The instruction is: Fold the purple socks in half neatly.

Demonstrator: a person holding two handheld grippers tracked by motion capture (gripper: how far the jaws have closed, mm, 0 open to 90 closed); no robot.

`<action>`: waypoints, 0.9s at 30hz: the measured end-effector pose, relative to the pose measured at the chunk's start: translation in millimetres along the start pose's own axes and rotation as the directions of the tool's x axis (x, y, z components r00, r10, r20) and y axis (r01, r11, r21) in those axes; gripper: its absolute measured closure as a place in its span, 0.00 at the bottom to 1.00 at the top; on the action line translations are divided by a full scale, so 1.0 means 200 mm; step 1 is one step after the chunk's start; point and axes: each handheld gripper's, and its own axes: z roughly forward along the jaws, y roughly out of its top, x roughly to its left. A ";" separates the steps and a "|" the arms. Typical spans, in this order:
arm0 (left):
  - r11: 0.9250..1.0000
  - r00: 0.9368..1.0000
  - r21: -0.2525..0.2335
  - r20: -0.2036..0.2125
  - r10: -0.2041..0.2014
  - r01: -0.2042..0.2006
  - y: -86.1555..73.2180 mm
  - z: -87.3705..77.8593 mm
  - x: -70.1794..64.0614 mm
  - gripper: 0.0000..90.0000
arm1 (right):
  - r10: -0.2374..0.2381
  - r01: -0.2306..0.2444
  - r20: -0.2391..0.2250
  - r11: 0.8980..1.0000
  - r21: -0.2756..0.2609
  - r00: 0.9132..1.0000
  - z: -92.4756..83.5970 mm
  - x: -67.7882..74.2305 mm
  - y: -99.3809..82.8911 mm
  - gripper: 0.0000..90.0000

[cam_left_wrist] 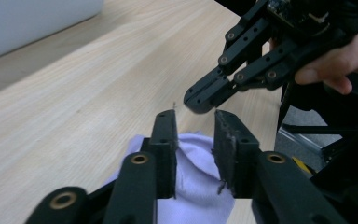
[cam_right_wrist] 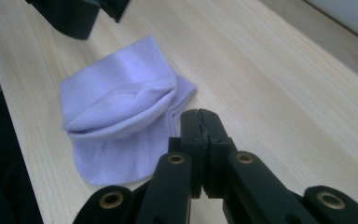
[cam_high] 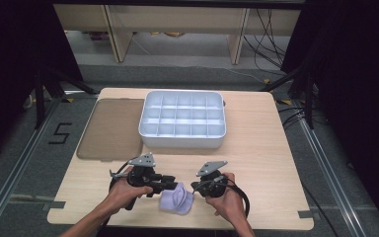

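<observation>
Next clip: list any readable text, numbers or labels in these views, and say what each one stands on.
"5": a black figure marked on the grey floor, left of the table.
No other text can be read: the white compartment box, the lilac cloth and both tools bear none.

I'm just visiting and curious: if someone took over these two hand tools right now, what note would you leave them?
Left gripper: jaws apart, astride the lilac cloth with no pinch on it.
Right gripper: shut, empty, beside the cloth's edge.
The cloth lies partly folded on the table near the front edge; the white divided tray stands behind it, compartments empty.
Done: a rough fold.
Left, probably: finishing the fold and placing it in the tray.
</observation>
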 end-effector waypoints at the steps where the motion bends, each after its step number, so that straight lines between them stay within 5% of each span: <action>1: 0.999 1.000 0.026 -0.012 0.026 -0.026 -0.03 -0.02 0.01 0.85 | -0.036 0.036 -0.019 0.999 -0.016 0.999 -0.01 -0.01 0.00 1.00; 7: 0.993 0.998 0.106 -0.035 0.047 -0.043 -0.15 -0.02 0.00 0.91 | -0.055 0.054 -0.014 0.998 -0.040 0.998 -0.03 0.01 0.03 1.00; 12: 0.978 0.996 0.192 -0.020 0.090 -0.084 -0.23 0.03 -0.04 0.95 | -0.092 0.089 -0.032 0.994 -0.067 0.995 -0.04 0.06 0.07 1.00; 16: 0.974 0.995 0.206 -0.011 0.097 -0.092 -0.24 0.06 -0.06 0.97 | -0.099 0.095 -0.051 0.993 -0.072 0.994 0.00 0.11 0.09 1.00; 19: 0.972 0.994 0.211 -0.011 0.110 -0.105 -0.24 0.07 -0.07 0.98 | -0.116 0.111 -0.096 0.993 -0.049 0.989 0.03 0.16 0.10 1.00; 21: 0.977 0.997 0.201 -0.016 0.078 -0.074 -0.25 0.07 -0.07 0.98 | -0.142 0.139 -0.116 0.990 -0.036 0.983 0.06 0.19 0.10 1.00; 23: 0.973 0.995 0.209 -0.013 0.102 -0.097 -0.25 0.07 -0.06 0.98 | -0.151 0.149 -0.128 0.989 -0.022 0.980 0.08 0.22 0.09 1.00; 27: 0.977 0.996 0.198 -0.019 0.089 -0.084 -0.25 0.07 -0.07 0.98 | -0.207 0.210 -0.046 0.975 0.073 0.977 0.11 0.20 0.04 1.00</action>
